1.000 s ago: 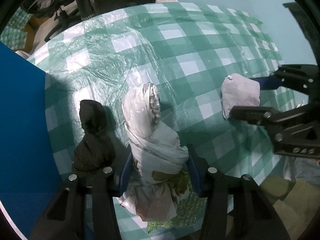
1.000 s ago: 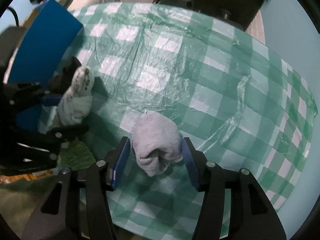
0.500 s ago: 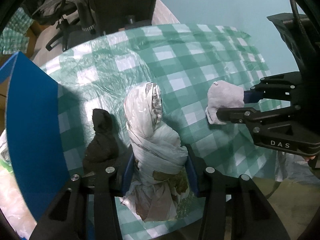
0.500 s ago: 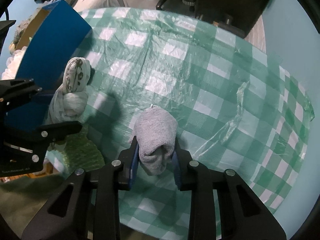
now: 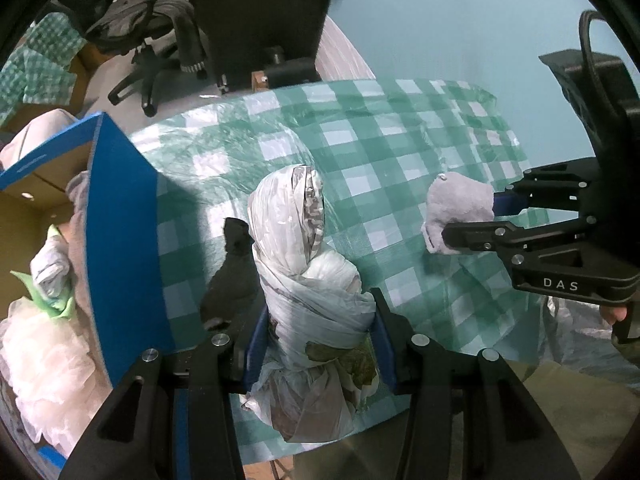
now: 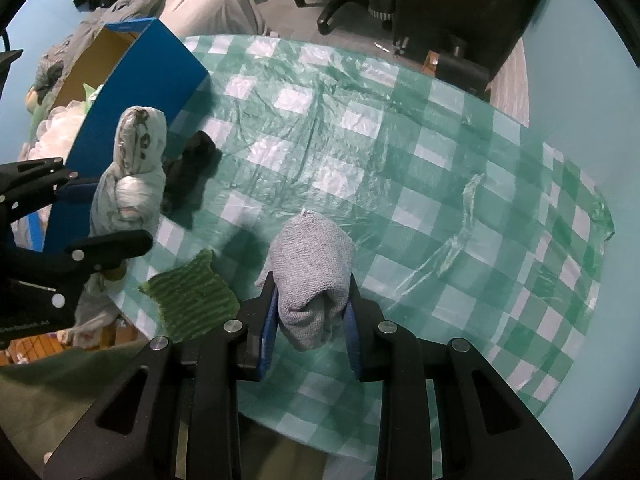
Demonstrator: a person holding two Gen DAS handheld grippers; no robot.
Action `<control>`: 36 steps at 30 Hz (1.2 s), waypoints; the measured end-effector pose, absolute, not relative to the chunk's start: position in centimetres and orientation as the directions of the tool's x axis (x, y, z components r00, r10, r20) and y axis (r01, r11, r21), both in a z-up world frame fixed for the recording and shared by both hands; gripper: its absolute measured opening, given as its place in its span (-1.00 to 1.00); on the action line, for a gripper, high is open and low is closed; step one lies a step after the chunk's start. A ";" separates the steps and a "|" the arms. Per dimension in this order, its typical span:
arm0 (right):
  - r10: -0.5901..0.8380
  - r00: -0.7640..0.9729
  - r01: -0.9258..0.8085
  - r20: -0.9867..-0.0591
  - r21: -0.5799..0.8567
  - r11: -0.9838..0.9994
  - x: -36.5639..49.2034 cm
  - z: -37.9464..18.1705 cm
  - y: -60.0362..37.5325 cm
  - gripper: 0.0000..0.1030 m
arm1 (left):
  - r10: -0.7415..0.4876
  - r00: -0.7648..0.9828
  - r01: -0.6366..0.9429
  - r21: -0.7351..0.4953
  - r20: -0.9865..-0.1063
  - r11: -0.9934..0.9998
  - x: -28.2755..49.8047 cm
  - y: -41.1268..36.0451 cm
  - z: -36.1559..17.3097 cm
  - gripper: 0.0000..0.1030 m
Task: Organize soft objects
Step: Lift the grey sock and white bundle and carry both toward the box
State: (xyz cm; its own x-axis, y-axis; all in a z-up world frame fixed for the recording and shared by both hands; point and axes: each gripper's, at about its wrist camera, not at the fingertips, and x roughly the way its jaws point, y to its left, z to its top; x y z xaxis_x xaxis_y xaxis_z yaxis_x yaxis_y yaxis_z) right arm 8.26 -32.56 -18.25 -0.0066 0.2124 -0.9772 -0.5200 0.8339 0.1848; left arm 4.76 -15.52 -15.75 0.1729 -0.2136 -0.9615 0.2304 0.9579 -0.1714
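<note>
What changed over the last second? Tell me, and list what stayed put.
The right tongs have just been closing and now pinch the grey towel roll, lifted off the checkered tablecloth. The left tongs raised the plastic-wrapped bundle, gripped throughout. Unchanged: the black cloth, the green knit cloth and the blue box.

Checked green tablecloth [image 6: 400, 152] under clear plastic; office chair [image 5: 152, 40] w/ draped clothes behind.
</note>
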 end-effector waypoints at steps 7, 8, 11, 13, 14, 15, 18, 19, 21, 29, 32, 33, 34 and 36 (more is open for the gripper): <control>0.233 0.005 -0.523 -0.972 0.196 0.829 7.9 -16.5 -31.8 -0.46 | -0.169 0.214 0.230 -0.119 -0.962 0.966 4.0 -14.9 -13.2 -0.09; 0.237 0.006 -0.524 -0.971 0.199 0.828 7.9 -16.1 -31.6 -0.46 | -0.168 0.219 0.232 -0.115 -0.961 0.966 3.9 -14.9 -12.9 -0.09; 0.248 0.014 -0.528 -0.969 0.203 0.824 7.8 -15.2 -31.4 -0.46 | -0.172 0.233 0.241 -0.115 -0.957 0.964 3.5 -14.8 -11.9 -0.09; 0.255 0.019 -0.533 -0.967 0.206 0.821 7.7 -14.5 -31.1 -0.46 | -0.169 0.238 0.245 -0.110 -0.956 0.963 3.4 -14.7 -11.4 -0.09; 0.257 0.022 -0.535 -0.966 0.206 0.820 7.7 -14.2 -30.9 -0.46 | -0.169 0.241 0.246 -0.108 -0.956 0.963 3.4 -14.7 -11.1 -0.09; 0.260 0.024 -0.537 -0.965 0.207 0.818 7.7 -14.0 -30.8 -0.46 | -0.170 0.246 0.248 -0.107 -0.954 0.963 3.4 -14.7 -10.8 -0.09; 0.266 0.031 -0.542 -0.963 0.208 0.814 7.7 -13.2 -30.3 -0.46 | -0.176 0.258 0.249 -0.111 -0.950 0.962 3.4 -14.7 -10.3 -0.09; 0.269 0.033 -0.545 -0.963 0.208 0.812 7.7 -12.9 -30.1 -0.46 | -0.178 0.263 0.249 -0.112 -0.948 0.962 3.4 -14.6 -9.9 -0.09; 0.275 0.037 -0.550 -0.961 0.210 0.808 7.7 -12.2 -29.7 -0.46 | -0.181 0.270 0.251 -0.112 -0.946 0.961 3.5 -14.6 -9.5 -0.09; 0.295 0.060 -0.567 -0.954 0.210 0.797 7.8 -10.3 -28.2 -0.46 | -0.192 0.307 0.242 -0.119 -0.932 0.963 3.8 -13.7 -7.9 -0.09; 0.301 0.067 -0.574 -0.951 0.210 0.791 7.9 -9.8 -27.7 -0.46 | -0.196 0.313 0.232 -0.125 -0.930 0.965 4.0 -13.0 -7.5 -0.09; 0.302 0.067 -0.578 -0.951 0.210 0.789 8.0 -9.7 -27.4 -0.46 | -0.192 0.314 0.229 -0.122 -0.930 0.966 4.0 -12.8 -7.4 -0.09; 0.304 0.069 -0.581 -0.950 0.209 0.787 8.1 -9.5 -27.3 -0.46 | -0.185 0.316 0.225 -0.116 -0.930 0.967 4.1 -12.5 -7.3 -0.09; 0.308 0.072 -0.588 -0.949 0.209 0.781 8.2 -9.2 -26.8 -0.46 | -0.179 0.322 0.218 -0.111 -0.930 0.970 4.1 -12.1 -7.1 -0.09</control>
